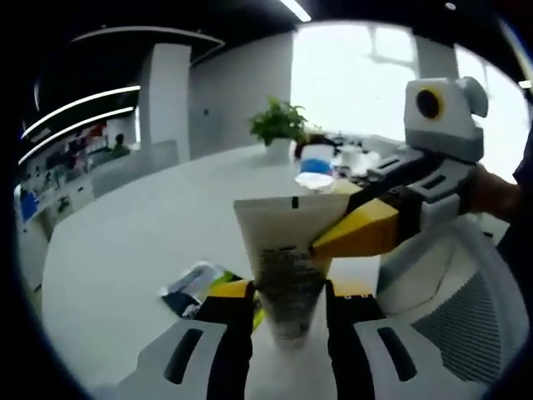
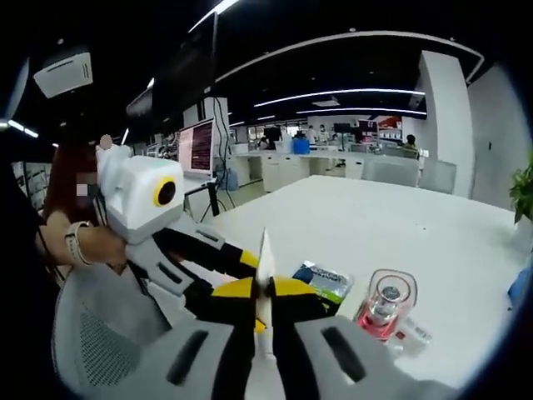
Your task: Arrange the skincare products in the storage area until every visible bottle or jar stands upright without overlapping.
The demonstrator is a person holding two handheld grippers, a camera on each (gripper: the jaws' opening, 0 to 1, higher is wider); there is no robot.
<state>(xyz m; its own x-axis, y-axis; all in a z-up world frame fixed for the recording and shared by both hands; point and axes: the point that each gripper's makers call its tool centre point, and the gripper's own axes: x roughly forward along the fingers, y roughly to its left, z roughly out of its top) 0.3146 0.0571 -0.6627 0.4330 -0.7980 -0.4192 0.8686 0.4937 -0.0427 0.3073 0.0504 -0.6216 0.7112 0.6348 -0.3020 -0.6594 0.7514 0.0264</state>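
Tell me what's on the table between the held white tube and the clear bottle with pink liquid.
In the right gripper view, a flat green and blue packet lies on the white table between the white tube and the clear bottle; the surrounding tabletop is bare.

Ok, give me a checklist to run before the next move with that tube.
1. Left claw shut on the white tube: ok.
2. Right claw pinching the tube's flat edge: ok.
3. Tube upright on the table: not ok, it is held in the air.
4. Clear pink-based bottle upright: ok.
5. Green packet flat and apart from the bottle: ok.
6. Bare spot for the tube: cannot tell.
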